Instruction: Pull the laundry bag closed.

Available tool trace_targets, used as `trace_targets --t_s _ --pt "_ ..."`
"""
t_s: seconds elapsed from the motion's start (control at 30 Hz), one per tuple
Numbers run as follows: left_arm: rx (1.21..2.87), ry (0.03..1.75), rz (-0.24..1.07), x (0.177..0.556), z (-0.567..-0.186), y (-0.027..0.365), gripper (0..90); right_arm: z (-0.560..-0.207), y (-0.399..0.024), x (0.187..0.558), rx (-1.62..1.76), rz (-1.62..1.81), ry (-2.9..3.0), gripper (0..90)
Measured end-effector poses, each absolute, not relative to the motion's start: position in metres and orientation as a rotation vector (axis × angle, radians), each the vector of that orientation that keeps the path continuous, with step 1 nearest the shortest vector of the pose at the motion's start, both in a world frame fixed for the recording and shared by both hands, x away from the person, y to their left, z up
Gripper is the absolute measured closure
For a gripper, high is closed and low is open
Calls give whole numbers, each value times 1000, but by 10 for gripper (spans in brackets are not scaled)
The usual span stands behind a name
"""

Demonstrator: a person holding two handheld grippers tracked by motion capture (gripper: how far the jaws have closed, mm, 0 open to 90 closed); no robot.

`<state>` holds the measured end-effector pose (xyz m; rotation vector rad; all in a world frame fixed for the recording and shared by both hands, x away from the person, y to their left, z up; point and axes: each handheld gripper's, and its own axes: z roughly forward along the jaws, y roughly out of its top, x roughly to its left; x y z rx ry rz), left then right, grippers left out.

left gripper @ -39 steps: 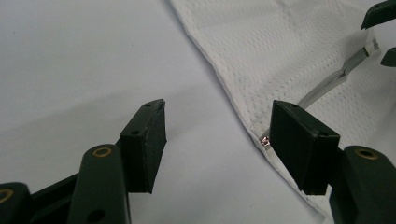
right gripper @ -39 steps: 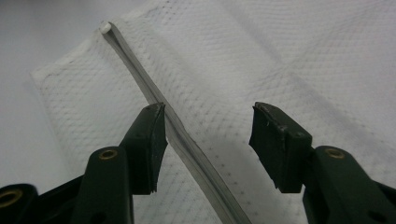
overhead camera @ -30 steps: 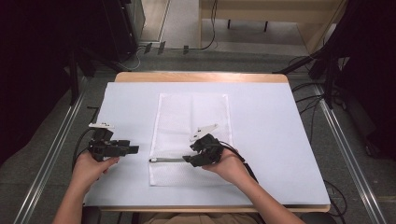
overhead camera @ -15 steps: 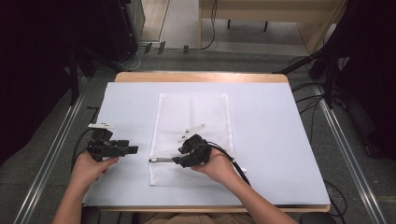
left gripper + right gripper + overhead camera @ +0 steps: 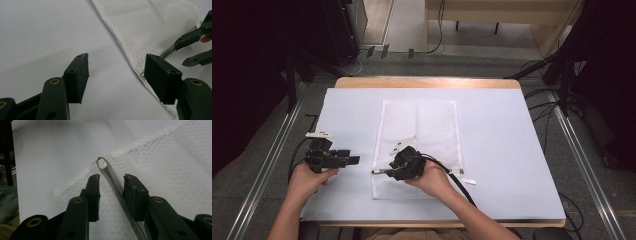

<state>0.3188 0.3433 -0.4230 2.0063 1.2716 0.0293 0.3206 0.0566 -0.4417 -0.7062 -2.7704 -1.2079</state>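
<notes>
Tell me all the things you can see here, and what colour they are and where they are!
Table: one, wood edge, in the middle of the room.
Sheet: one, pale blue-white, covering the tabletop.
Mesh bag: one, white, flat in the middle of the sheet.
Strip: one, thin and grey, lying across the bag's near part, running between the right gripper's jaws; its end reaches the bag's left edge.
Tag: one, small and white, on the sheet just right of the bag.
Left gripper: one, black, on the sheet left of the bag, jaws apart with nothing between them.
Right gripper: one, black, over the bag's near part, jaws have just been closing around the strip.
Hands: two, holding the grippers.
</notes>
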Motion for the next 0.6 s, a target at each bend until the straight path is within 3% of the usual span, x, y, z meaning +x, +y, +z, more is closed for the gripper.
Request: trace_targets --t_s 0.6 --pt "2021 1250 8 320 -424 341 378 -457 86 321 -710 -1142 -2734 758"
